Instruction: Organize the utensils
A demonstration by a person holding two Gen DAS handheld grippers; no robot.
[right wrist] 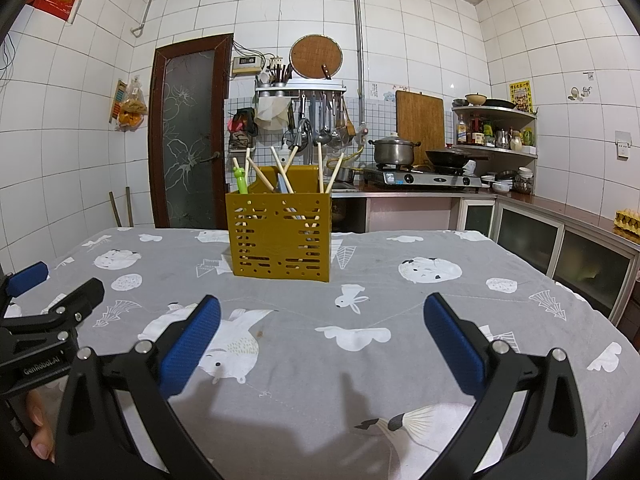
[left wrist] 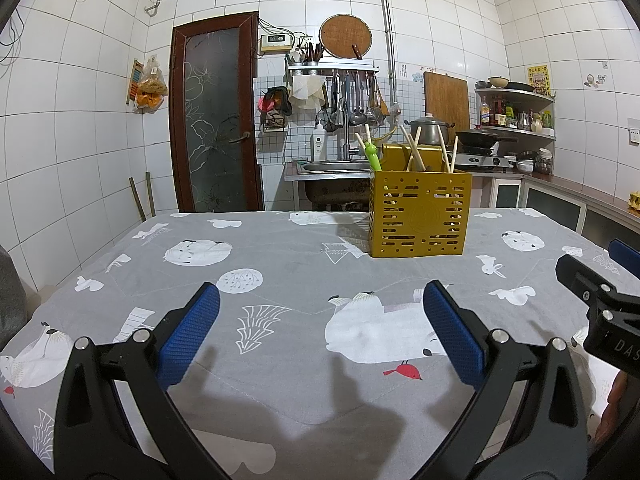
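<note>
Nearest the left wrist camera, the left tool (left wrist: 320, 320) hangs released over the near part of the tabletop (left wrist: 280, 264), its blue pads (left wrist: 192, 332) spread wide with nothing but the grey animal-print cloth between them. The right tool (right wrist: 320, 324) is likewise released and empty, low over the near edge. Each view catches the other tool at its side: the right tool shows at the right border of the left view, and the left tool at the left border of the right view, where a few fingers (right wrist: 38, 428) of the person's hand appear at the bottom corner. Between the tools and the far edge the cloth lies bare and unobstructed. Toward the far edge stands the yellow slotted utensil holder (right wrist: 279, 236), upright, holding several pale wooden chopsticks (right wrist: 322, 168) that lean at different angles and a green utensil handle (right wrist: 241, 182) at its left end. The right view also shows a grey-blue utensil (right wrist: 285, 184) among the chopsticks, which the left view does not make out. Beyond the tabletop's far edge are a sink (left wrist: 332, 167), a gas stove (right wrist: 424, 180) carrying a steel pot (right wrist: 394, 151) and a wok (right wrist: 450, 157), and a counter (right wrist: 580, 210) running along the right side.
</note>
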